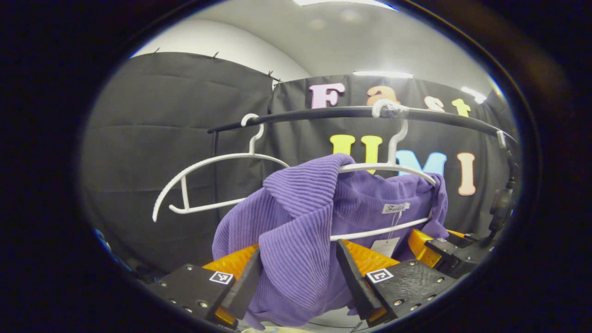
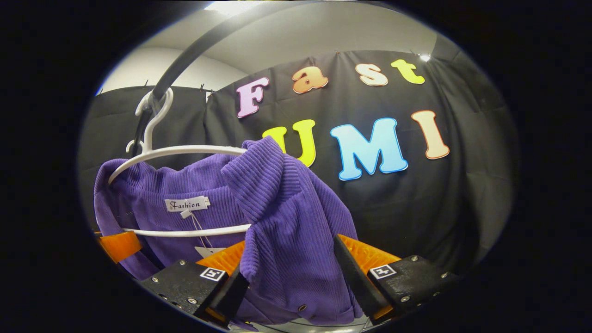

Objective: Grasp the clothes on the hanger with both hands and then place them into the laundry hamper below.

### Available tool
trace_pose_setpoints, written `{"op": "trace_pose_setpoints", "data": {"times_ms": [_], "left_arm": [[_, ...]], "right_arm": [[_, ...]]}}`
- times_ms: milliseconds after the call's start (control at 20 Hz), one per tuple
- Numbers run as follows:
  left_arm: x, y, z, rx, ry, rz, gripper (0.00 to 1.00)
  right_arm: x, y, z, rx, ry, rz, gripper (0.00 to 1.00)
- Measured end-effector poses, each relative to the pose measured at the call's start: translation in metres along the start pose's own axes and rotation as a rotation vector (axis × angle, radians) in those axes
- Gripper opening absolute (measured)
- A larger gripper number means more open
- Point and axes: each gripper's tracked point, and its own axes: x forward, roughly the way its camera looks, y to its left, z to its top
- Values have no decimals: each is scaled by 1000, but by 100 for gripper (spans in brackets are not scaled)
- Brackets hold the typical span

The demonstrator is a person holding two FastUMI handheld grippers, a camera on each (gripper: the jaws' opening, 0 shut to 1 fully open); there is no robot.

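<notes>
Nearest the lens in the left gripper view: left gripper (image 1: pixel 298 282), jaws set either side of a bunched shoulder of the purple sweater (image 1: pixel 296 231), fabric packed between them and seemingly pinched, though true pressure hard to confirm. Same picture in the right gripper view: right gripper (image 2: pixel 289 282) with jaws flanking the other shoulder fold of the sweater (image 2: pixel 282 222), cloth filling the gap, probably gripped. Sweater draped on a white hanger (image 1: pixel 397 171), hooked over the dark rail (image 1: pixel 323 112); both shoulders lifted and folded up over the hanger's arms, collar and tag hanging between. Empty second hanger (image 1: pixel 199 185) farther along the rail, well apart from the garment. Other gripper partly visible at the edge of each view, near the sweater's far side. Judged step: grasp made on both sides, garment not yet free of the hanger. Next move likely: lift both shoulders up and off the hanger's ends together, keeping the pinch firm, then lower toward the hamper below.
</notes>
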Motion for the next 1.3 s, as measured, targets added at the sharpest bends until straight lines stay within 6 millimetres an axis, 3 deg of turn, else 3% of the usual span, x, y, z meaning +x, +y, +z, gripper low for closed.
{"op": "trace_pose_setpoints", "data": {"times_ms": [50, 200, 250, 300, 350, 400, 450, 500, 550, 650, 700, 1000, 1050, 1150, 1300], "left_arm": [[2, 2, -1, 2, -5, 13, 88], [3, 2, -4, -9, 2, 27, 47], [2, 7, -4, -14, -4, 55, 54], [2, 13, -1, -29, -16, 84, 28], [-1, 9, -1, -50, -25, 83, 2], [-2, 1, -2, -70, -28, 44, 11], [-5, -3, -5, -72, -19, 15, 21], [-6, -1, -6, -53, -14, 7, 21], [-7, 5, -6, -50, -23, 13, 14], [-15, 1, -4, -61, -16, -27, 0], [-18, 1, 0, -70, -29, -44, 7], [-36, 4, 21, -106, -86, -133, 7], [-40, 7, 26, -115, -97, -149, 1], [-48, 16, 40, -131, -124, -181, 7], [-54, 37, 58, -154, -149, -206, 7]], "right_arm": [[0, 4, 1, 6, -5, 16, 95], [0, 13, 1, 17, -13, 75, 79], [-1, 13, 0, 13, -14, 84, 66], [-2, 11, 0, 12, -14, 87, 59], [-3, 10, -1, 16, -12, 95, 43], [-3, 6, 0, 23, -12, 94, 36], [0, 0, 1, 34, -15, 91, 22], [0, -2, 4, 50, -14, 107, 14], [0, 3, 4, 74, -10, 136, 6], [-4, 3, 2, 81, 9, 175, 2], [-7, 2, 5, 73, 2, 184, 1], [-24, -6, 17, 33, -27, 135, 0], [-29, -5, 20, 34, -33, 124, 0], [-33, -10, 29, 28, -57, 81, 0], [-38, -11, 37, 11, -79, 47, 0]]}}
